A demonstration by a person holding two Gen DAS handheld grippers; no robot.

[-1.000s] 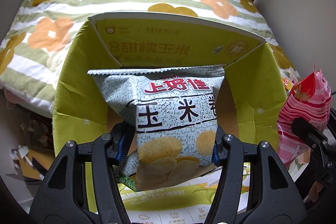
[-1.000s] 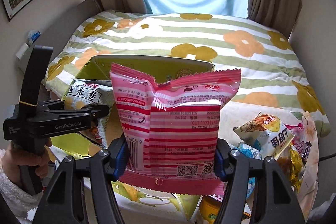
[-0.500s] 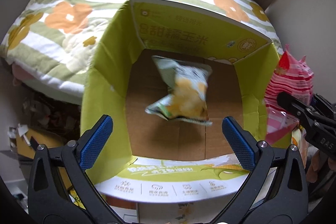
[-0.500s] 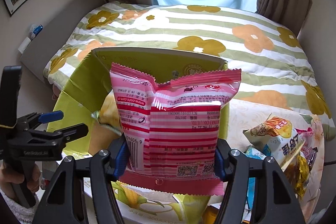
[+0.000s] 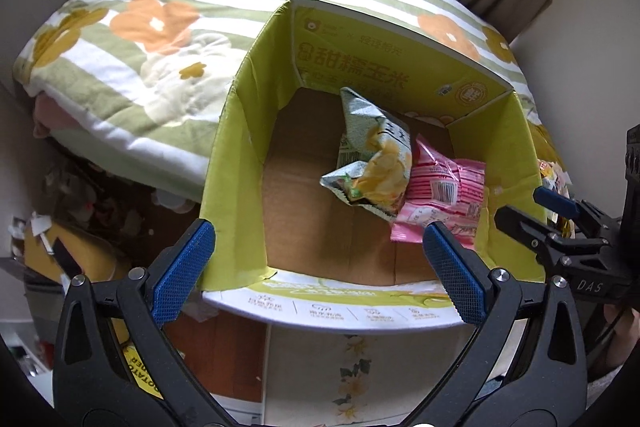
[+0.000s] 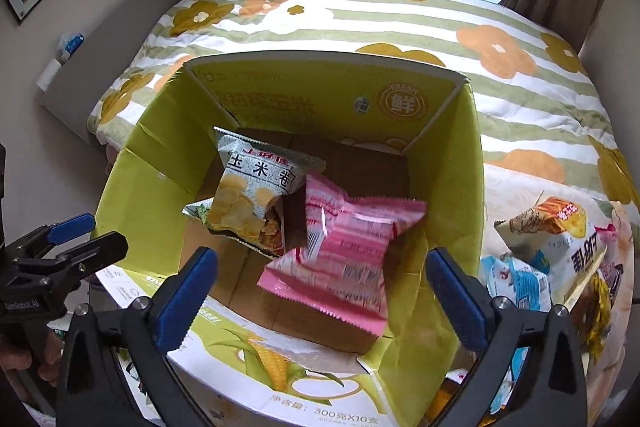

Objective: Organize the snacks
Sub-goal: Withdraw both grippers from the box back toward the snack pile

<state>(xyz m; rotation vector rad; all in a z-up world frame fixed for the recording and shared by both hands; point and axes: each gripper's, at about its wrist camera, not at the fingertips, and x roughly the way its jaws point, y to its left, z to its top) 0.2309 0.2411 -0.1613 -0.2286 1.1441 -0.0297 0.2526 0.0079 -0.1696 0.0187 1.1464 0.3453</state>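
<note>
An open yellow-green cardboard box (image 5: 236, 155) (image 6: 452, 155) stands in front of the bed. Inside it lie a green-white corn snack bag (image 5: 380, 163) (image 6: 252, 195) and, to its right, a pink striped snack bag (image 5: 440, 191) (image 6: 352, 251) leaning partly on it. My left gripper (image 5: 316, 233) hangs open above the box's near left corner, with nothing between its blue pads. Over the box's near edge, my right gripper (image 6: 320, 255) has its jaws opening; the pink bag lies below them, free of the pads. Each gripper also shows at the edge of the other's view: right gripper (image 5: 528, 211), left gripper (image 6: 100, 233).
A bed with a flowered, striped quilt (image 5: 160, 27) (image 6: 400, 19) lies behind the box. Several more snack bags (image 6: 552, 247) are piled to the box's right. Clutter (image 5: 80, 187) fills the floor at the left. Curtains and a window are at the back.
The left gripper opened and the corn bag dropped into the box; that gripper then drew off to the left. The right gripper has opened and the pink bag has fallen into the box.
</note>
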